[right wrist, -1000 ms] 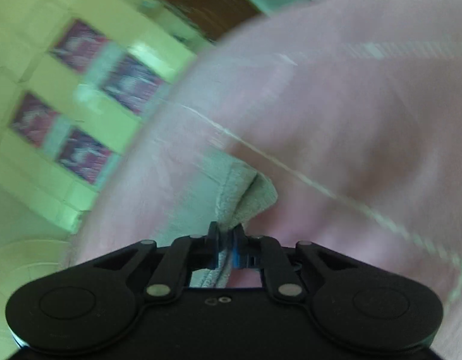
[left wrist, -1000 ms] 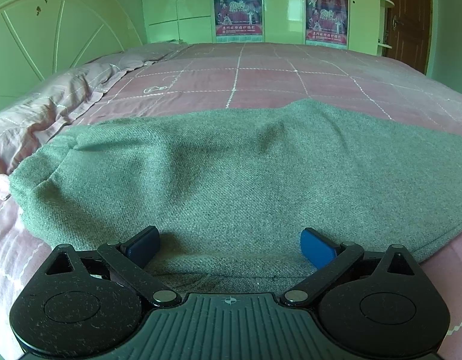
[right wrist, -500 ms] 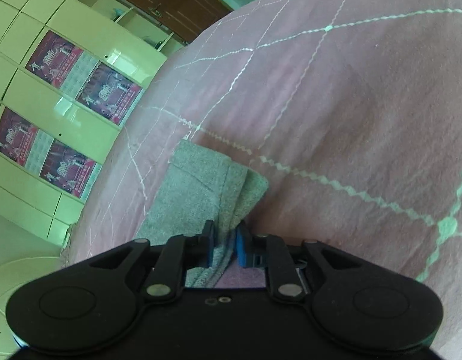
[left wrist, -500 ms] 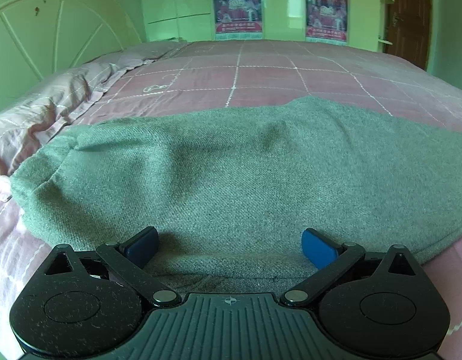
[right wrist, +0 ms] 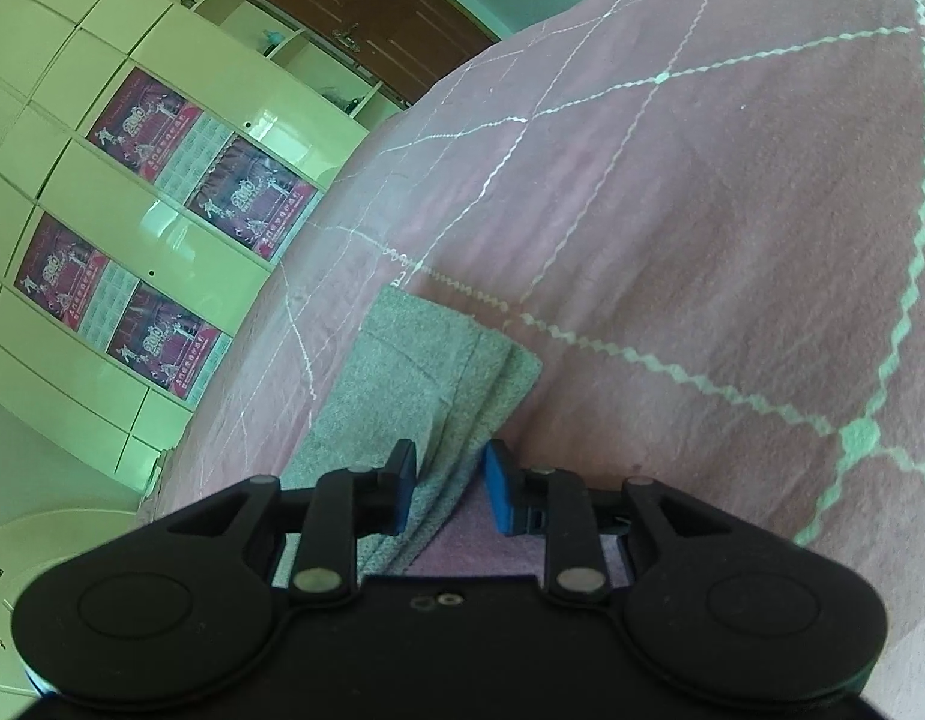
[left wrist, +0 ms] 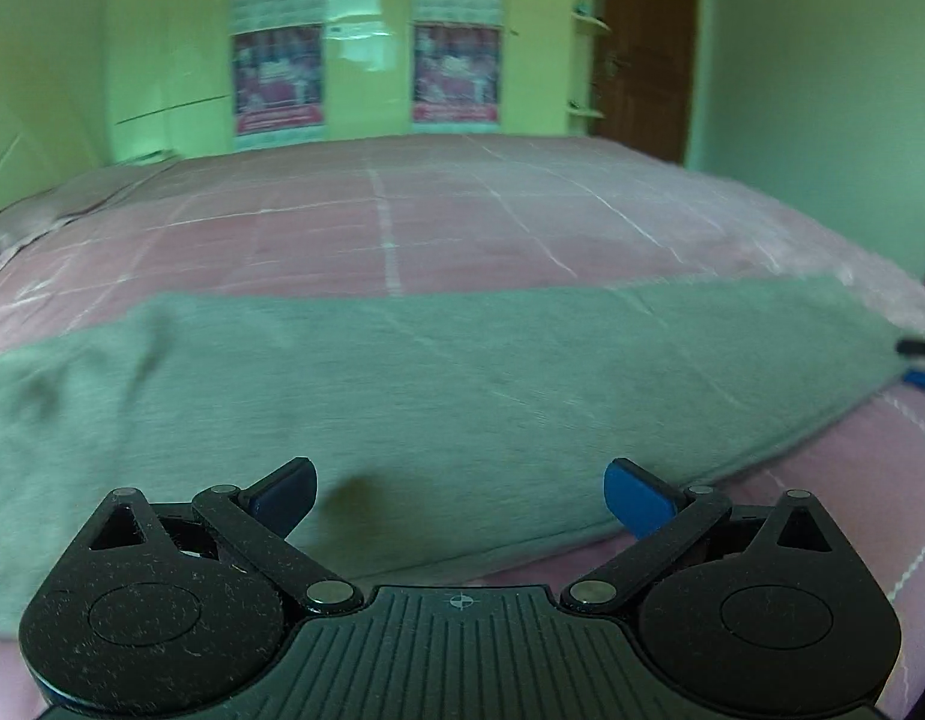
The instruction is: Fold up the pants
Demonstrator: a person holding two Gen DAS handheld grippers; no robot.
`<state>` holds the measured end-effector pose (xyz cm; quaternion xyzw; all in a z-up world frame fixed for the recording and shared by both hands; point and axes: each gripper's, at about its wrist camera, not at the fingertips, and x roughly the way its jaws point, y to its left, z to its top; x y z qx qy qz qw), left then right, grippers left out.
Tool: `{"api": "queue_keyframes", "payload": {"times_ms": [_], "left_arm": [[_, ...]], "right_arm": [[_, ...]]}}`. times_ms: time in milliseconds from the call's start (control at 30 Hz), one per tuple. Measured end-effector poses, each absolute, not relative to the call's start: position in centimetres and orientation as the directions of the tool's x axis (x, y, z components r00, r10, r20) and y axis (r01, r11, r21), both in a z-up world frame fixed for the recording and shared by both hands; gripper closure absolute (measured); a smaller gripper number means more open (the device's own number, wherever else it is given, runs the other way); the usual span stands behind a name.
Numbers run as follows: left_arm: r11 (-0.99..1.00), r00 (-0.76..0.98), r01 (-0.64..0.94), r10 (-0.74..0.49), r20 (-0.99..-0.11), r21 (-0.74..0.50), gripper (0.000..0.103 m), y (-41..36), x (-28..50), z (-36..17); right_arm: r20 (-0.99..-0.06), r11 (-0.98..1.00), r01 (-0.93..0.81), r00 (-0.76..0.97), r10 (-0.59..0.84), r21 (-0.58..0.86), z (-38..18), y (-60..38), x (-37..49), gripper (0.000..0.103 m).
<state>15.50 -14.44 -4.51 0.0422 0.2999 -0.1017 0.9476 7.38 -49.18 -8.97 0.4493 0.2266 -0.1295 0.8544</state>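
Released the pants (right wrist: 414, 384) cuff onto the bed (right wrist: 702, 240): right tongs (right wrist: 447, 492) parted narrowly, formerly clamped. Left tongs (left wrist: 459, 495) wide, lifted back. Fold laid.

The pants (left wrist: 438, 384) run past the left edge, smeared by blur, as are the wardrobe posters (left wrist: 279, 81).

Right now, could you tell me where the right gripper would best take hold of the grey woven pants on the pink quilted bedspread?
Grip the stacked hem corner of the grey woven pants, where the layered edges meet. Come in low from the bare pink quilted bedspread side, since the right gripper already straddles that edge with its jaws apart and the cloth lies flat.
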Motion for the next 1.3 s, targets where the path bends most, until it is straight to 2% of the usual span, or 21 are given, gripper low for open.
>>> {"api": "queue_keyframes", "payload": {"times_ms": [33, 133, 233, 267, 333, 400, 467, 500, 567, 700, 967, 1033, 1100, 1300], "left_arm": [[0.979, 0.782, 0.201, -0.139, -0.607, 0.034, 0.0, -15.2, 16.2, -5.1], [0.992, 0.758, 0.127, -0.11, -0.643, -0.02, 0.0, -15.4, 17.8, -4.1], [0.983, 0.811, 0.18, -0.172, -0.56, -0.042, 0.0, -17.2, 16.4, -1.7], [0.976, 0.806, 0.211, -0.201, -0.556, -0.048, 0.0, -18.4, 16.2, -1.4], [0.964, 0.772, 0.258, -0.248, -0.585, -0.068, 0.0, -20.3, 16.3, -2.1], [0.96, 0.714, 0.277, -0.228, -0.662, -0.033, 0.0, -22.2, 17.0, -4.4], [0.964, 0.75, 0.265, -0.206, -0.628, 0.0, 0.0, -22.7, 16.4, -5.3], [0.966, 0.752, 0.26, -0.206, -0.626, -0.005, 0.0, -22.6, 16.2, -5.1], [0.968, 0.762, 0.252, -0.212, -0.612, -0.022, 0.0, -22.2, 15.6, -4.5], [0.972, 0.78, 0.226, -0.217, -0.588, -0.059, 0.0, -21.5, 15.3, -4.9], [0.973, 0.77, 0.228, -0.204, -0.604, -0.039, 0.0, -21.9, 17.1, -5.6], [0.974, 0.771, 0.226, -0.195, -0.606, -0.027, 0.0, -22.1, 17.1, -5.6], [0.975, 0.772, 0.222, -0.183, -0.608, -0.012, 0.0, -22.3, 17.1, -5.6], [0.975, 0.773, 0.22, -0.186, -0.606, -0.018, 0.0, -22.2, 17.0, -5.6]], "right_arm": [[-0.501, 0.563, 0.421, 0.865, -0.014, 0.711, -9.0, -49.3, 7.5, 0.085], [-0.493, 0.56, 0.411, 0.87, -0.006, 0.719, -8.9, -49.6, 7.4, 0.085], [-0.474, 0.583, 0.395, 0.88, -0.018, 0.71, -8.8, -49.5, 6.8, 0.083], [-0.465, 0.58, 0.392, 0.885, -0.025, 0.714, -8.8, -49.3, 6.7, 0.083], [-0.447, 0.574, 0.383, 0.894, -0.033, 0.724, -9.2, -49.1, 6.3, 0.083], [-0.439, 0.574, 0.376, 0.898, -0.033, 0.727, -9.5, -49.1, 6.0, 0.083], [-0.426, 0.568, 0.372, 0.904, -0.04, 0.734, -9.2, -49.2, 5.7, 0.083], [-0.412, 0.563, 0.368, 0.91, -0.052, 0.74, -9.0, -49.5, 5.4, 0.079], [-0.377, 0.532, 0.356, 0.923, -0.072, 0.769, -8.9, -50.3, 4.6, 0.079], [-0.364, 0.464, 0.336, 0.931, -0.031, 0.819, -9.8, -51.3, 4.7, 0.079], [-0.39, 0.472, 0.346, 0.921, -0.004, 0.811, -10.3, -50.8, 5.9, 0.082], [-0.442, 0.508, 0.385, 0.897, -0.009, 0.771, -10.4, -50.5, 6.5, 0.09], [-0.467, 0.528, 0.404, 0.884, -0.016, 0.747, -10.1, -50.4, 7.0, 0.093], [-0.466, 0.525, 0.394, 0.885, 0.005, 0.755, -9.8, -50.5, 7.2, 0.089]]}}
